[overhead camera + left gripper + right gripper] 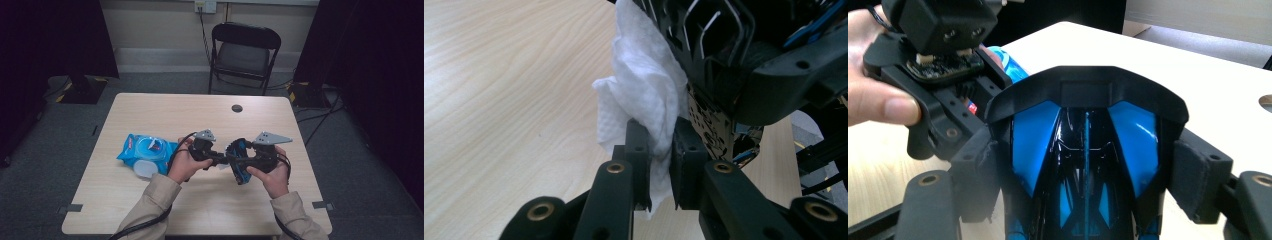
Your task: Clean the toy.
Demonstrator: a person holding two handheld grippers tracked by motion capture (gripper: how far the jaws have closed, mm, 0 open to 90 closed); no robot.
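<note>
White wipe [644, 85] – against blue-black toy car [1085, 165].

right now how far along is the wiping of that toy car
Done: a white wipe is out of the blue wipes pack, which lies on the table. In hand: the right gripper clamps the black and blue toy car off the table, and the left gripper, shut on the wipe, presses it against the car's underside. Left: how much is wiped I cannot tell.
</note>
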